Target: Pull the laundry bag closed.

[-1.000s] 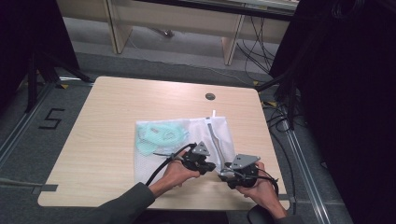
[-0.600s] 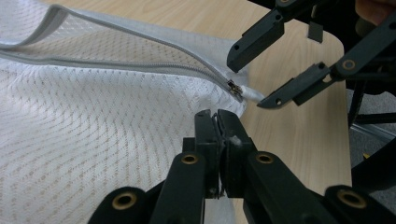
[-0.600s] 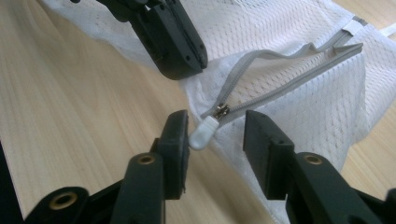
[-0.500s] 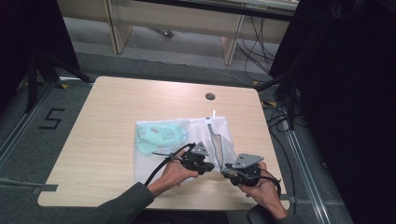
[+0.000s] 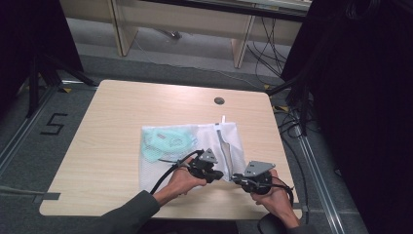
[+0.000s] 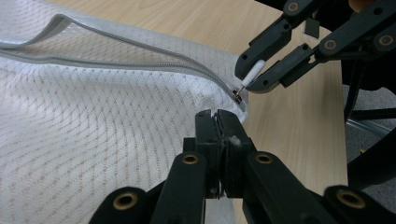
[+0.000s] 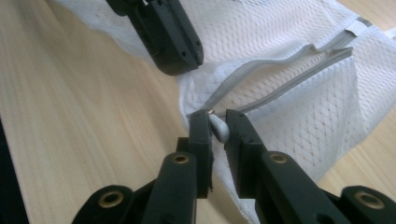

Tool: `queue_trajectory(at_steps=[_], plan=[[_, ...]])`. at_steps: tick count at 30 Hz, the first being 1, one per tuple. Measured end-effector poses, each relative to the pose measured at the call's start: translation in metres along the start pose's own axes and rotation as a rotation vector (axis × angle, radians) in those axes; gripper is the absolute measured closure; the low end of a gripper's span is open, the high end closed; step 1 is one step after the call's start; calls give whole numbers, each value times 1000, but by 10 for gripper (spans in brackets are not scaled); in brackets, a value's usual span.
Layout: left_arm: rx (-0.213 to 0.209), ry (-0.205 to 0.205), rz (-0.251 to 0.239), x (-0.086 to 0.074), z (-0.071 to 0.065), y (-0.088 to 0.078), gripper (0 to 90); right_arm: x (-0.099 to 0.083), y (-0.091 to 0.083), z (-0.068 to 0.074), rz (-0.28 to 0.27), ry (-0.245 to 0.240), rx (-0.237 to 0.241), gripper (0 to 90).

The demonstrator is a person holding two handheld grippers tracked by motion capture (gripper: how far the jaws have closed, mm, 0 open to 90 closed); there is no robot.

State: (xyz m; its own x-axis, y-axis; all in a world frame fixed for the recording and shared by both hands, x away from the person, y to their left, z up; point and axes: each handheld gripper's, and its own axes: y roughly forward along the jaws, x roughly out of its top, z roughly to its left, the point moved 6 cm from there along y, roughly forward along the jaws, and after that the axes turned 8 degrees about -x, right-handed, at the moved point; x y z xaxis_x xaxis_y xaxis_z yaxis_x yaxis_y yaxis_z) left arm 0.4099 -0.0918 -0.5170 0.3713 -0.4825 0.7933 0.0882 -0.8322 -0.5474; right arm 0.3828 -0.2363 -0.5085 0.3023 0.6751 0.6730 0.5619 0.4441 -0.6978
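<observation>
A white mesh bag (image 5: 163,170) lies on the table with a teal garment (image 5: 165,140) inside, and its grey zip (image 5: 225,146) gapes open. My left gripper (image 5: 220,175) is at the bag's near right corner. It is shut on a fold of mesh (image 6: 140,140) just below the zip's end (image 6: 217,116). My right gripper (image 5: 237,178) faces it from the right. Its jaws have just been closing, and the white zipper pull (image 7: 218,129) is now pinched between them (image 7: 217,120). From the left gripper view, that pull (image 6: 252,73) sits between the right gripper's tips.
The wooden table (image 5: 122,112) has a round cable hole (image 5: 219,101) at the back. Its right edge (image 5: 287,165) runs close beside my right hand. Cables and table legs (image 5: 297,92) stand on the floor to the right, and a floor mark "5" (image 5: 52,124) lies to the left.
Both hands stay at the bag's near right corner. From the high view, the right gripper sits a touch further right, and the bag lies as before.
</observation>
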Motion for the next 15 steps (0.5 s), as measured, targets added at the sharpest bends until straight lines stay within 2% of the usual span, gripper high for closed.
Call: queue_trajectory(at_steps=[3,5,6,10,11,13,14,15], plan=[[-2,-1,1,0,0,0,878,1,0,1,-4,0,4,834],[-4,-15,-6,-1,-2,1,877,1,0,1,-7,-16,8,843],[2,6,11,-2,-1,1,877,1,0,2,-7,-36,23,861],[-5,2,7,-5,-3,3,876,1,0,4,4,-71,24,863],[-2,17,26,-6,-3,3,875,0,-1,5,21,-71,24,863],[0,25,32,-8,-4,5,854,1,-1,5,20,-77,28,863],[11,34,59,-13,-6,7,836,3,-2,5,12,-84,27,864],[17,51,64,-14,-8,8,812,3,-2,5,14,-81,24,864]])
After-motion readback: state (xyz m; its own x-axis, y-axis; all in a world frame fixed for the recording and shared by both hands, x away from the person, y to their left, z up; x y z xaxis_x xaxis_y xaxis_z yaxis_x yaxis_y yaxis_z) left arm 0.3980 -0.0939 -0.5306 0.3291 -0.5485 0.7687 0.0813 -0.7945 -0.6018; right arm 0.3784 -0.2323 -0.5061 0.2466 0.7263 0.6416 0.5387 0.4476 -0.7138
